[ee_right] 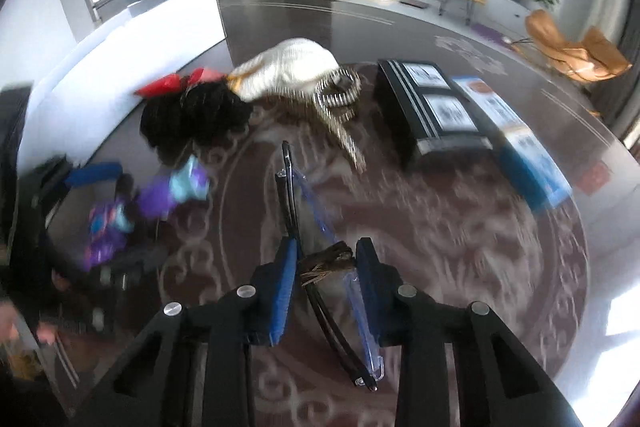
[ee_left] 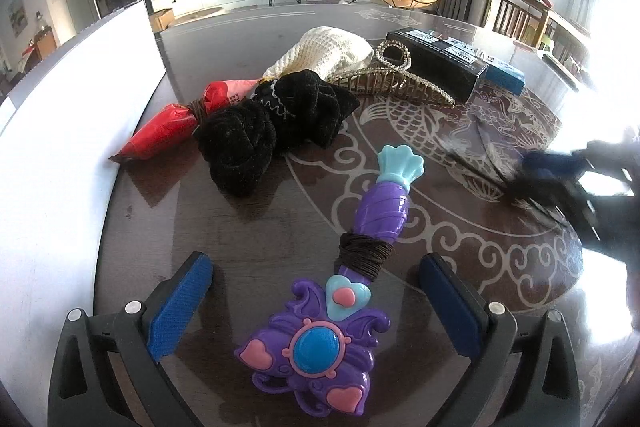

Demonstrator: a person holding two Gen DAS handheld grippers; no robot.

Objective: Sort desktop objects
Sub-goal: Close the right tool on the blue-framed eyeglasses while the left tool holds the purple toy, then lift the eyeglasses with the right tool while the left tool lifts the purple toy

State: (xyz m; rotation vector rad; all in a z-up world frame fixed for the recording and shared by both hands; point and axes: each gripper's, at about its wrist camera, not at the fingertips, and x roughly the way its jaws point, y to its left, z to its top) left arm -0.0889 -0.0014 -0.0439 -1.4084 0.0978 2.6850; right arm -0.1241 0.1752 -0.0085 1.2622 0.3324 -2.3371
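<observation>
A purple toy wand (ee_left: 320,331) with a brown cord wound round its handle lies on the dark patterned table (ee_left: 248,235). My left gripper (ee_left: 316,291) is open, with its blue pads on either side of the wand's head. My right gripper (ee_right: 326,259) is shut on a pair of glasses (ee_right: 296,203) tied with brown string and holds them above the table. It shows blurred at the right of the left wrist view (ee_left: 568,167). The wand also shows in the right wrist view (ee_right: 120,219).
Behind the wand lie a black knitted hat (ee_left: 272,131), a red packet (ee_left: 172,123), a cream knitted piece (ee_left: 328,55), a pearl hair claw (ee_left: 396,75) and a black box (ee_left: 440,63) beside a blue box (ee_left: 504,75). A white bin (ee_left: 72,147) stands at the left.
</observation>
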